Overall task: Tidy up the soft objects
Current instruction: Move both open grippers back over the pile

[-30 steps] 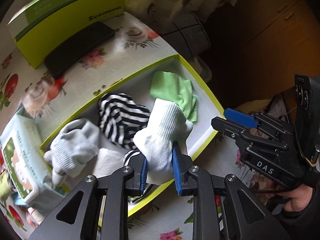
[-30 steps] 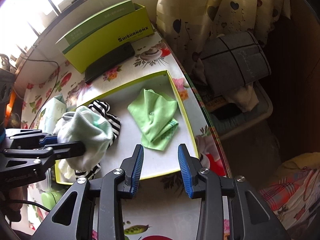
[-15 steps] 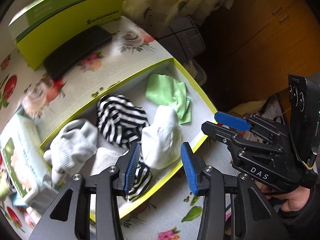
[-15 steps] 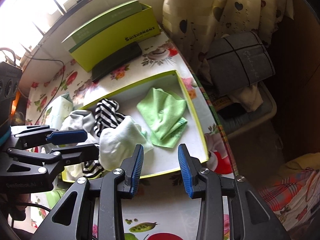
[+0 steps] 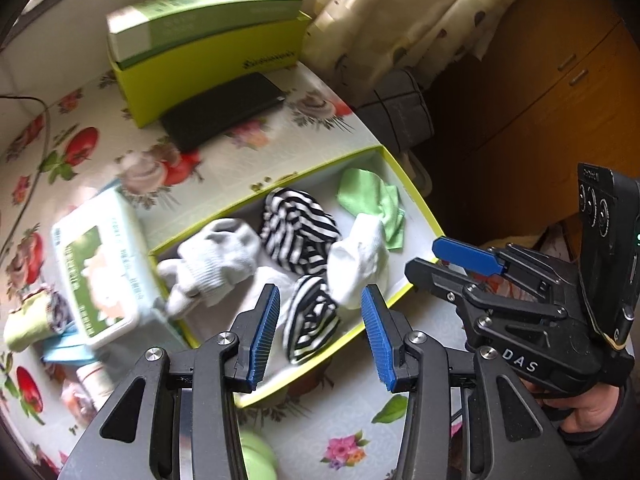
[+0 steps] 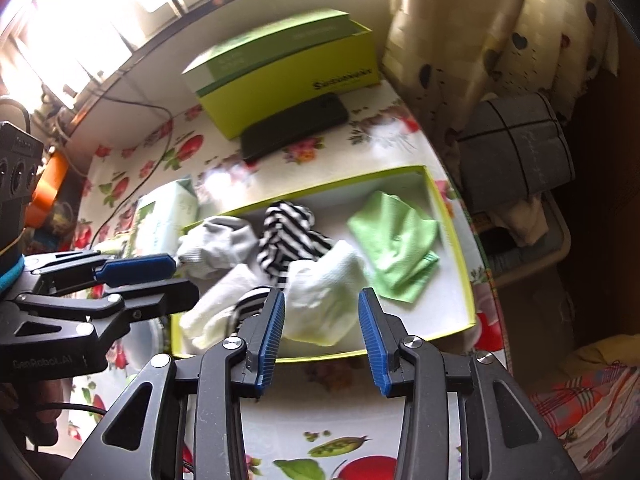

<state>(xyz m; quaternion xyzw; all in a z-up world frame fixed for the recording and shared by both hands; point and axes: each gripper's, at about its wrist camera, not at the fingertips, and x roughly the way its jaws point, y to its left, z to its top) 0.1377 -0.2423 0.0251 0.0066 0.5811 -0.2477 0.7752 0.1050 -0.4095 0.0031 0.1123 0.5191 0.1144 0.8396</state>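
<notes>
While white sock [image 5: 356, 264] lies in tray [image 5: 416, 196], left gripper [image 5: 320, 332] gapes empty (right gripper [image 6: 322, 336] opening, empty)

A: Count inside the shallow box [image 6: 456, 240]?
B: Two striped socks [image 5: 298, 232], two white socks [image 5: 358, 260], one grey sock [image 5: 218, 256], one green cloth [image 6: 394, 240].
A: On the table [image 5: 240, 160] outside it?
B: One green carton [image 6: 288, 76], one black case [image 6: 296, 128], one wipes pack [image 5: 100, 268].
A: Grippers?
B: Two, left gripper [image 5: 320, 332] and right gripper [image 6: 322, 336].
</notes>
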